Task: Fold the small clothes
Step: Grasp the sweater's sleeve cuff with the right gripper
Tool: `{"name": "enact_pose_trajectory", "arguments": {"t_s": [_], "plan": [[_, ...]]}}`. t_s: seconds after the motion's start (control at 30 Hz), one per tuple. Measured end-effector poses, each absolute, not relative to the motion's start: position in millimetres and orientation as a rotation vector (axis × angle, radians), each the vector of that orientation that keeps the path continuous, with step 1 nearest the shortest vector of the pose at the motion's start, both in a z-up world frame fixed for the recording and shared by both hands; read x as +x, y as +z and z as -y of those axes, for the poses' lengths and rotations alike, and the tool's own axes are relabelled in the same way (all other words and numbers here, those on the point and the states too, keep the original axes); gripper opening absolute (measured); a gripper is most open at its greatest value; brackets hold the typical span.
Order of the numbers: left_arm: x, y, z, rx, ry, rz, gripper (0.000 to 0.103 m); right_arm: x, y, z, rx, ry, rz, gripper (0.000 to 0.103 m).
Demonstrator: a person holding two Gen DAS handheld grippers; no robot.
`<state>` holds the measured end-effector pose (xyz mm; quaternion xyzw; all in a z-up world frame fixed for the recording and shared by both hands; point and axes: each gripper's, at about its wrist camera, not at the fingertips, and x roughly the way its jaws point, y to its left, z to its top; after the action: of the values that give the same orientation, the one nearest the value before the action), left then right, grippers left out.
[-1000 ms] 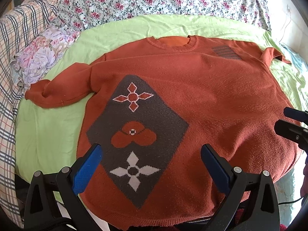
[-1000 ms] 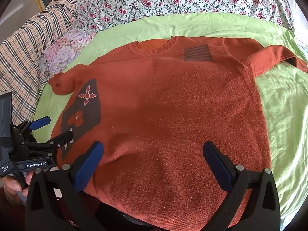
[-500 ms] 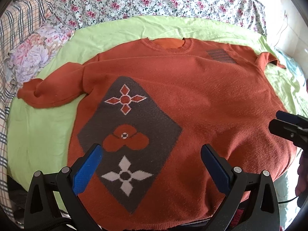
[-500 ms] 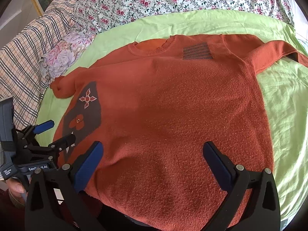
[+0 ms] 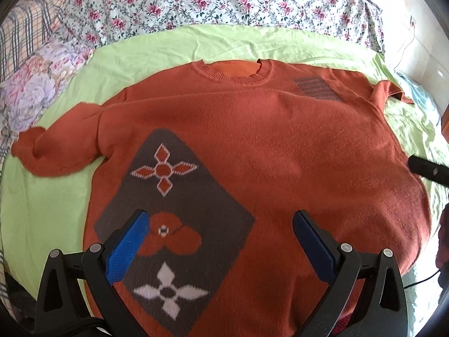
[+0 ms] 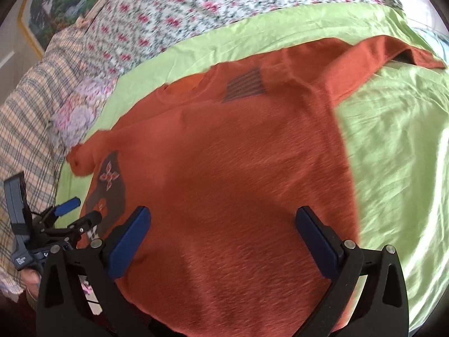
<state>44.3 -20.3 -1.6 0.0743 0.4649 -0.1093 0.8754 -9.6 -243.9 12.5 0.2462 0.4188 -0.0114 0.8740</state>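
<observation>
The left gripper (image 5: 219, 241) and right gripper (image 6: 224, 238) hang spread wide, empty, over the sweater's (image 5: 280, 146) near hem; it lies flat on the green sheet (image 5: 56, 202), collar at the far edge.

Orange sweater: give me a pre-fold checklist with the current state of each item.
1. Orange sweater lies face up and flat on the green sheet: ok.
2. Left gripper open, holding nothing: ok.
3. Right gripper open, holding nothing: ok.
4. Left sleeve spread straight: not ok, its end is bunched.
5. Right sleeve lying flat: cannot tell, its cuff end looks doubled over.
6. Hem nearest the grippers straight: cannot tell, the fingers hide it.
</observation>
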Motion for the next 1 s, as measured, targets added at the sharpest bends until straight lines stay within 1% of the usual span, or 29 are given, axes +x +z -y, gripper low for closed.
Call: {"name": "enact_pose_trajectory", "arguments": {"t_s": [0.23,0.37,0.43,0.5,0.57,0.67,0.73,0.77,0.8,0.87,0.93,0.97,1.0], "plan": [[73,-6,29,0.205,-0.206,-0.966,0.102,-13,11,312,0.593,-0.127,-0.814,0.103],[88,-3,30,0.199,-0.197,-0.954,0.102,-19,15,383,0.675,-0.223,-0.741,0.102],[95,-3,31,0.196,-0.192,-0.954,0.102,-20,16,419,0.708,-0.271,-0.709,0.094],[99,-4,33,0.197,-0.188,-0.957,0.102,-18,18,463,0.734,-0.364,-0.690,0.076],[105,-7,35,0.204,-0.182,-0.970,0.102,-15,19,501,0.743,-0.450,-0.670,0.072],[112,-13,40,0.206,-0.175,-0.994,0.102,-3,18,558,0.751,-0.559,-0.644,0.072],[116,-18,42,0.206,-0.176,-1.015,0.102,4,10,594,0.791,-0.605,-0.630,0.069],[118,-19,43,0.207,-0.177,-1.020,0.102,9,4,613,0.820,-0.636,-0.628,0.065],[119,-19,45,0.208,-0.179,-1.022,0.102,13,0,623,0.843,-0.646,-0.624,0.062],[122,-21,50,0.216,-0.182,-1.024,0.102,23,-10,647,0.872,-0.679,-0.627,0.061],[124,-23,54,0.220,-0.186,-1.030,0.102,28,-19,658,0.883,-0.696,-0.628,0.058],[125,-24,56,0.218,-0.191,-1.034,0.102,33,-22,665,0.874,-0.702,-0.623,0.053],[126,-25,59,0.216,-0.195,-1.035,0.102,32,-22,669,0.859,-0.713,-0.618,0.045]]}}
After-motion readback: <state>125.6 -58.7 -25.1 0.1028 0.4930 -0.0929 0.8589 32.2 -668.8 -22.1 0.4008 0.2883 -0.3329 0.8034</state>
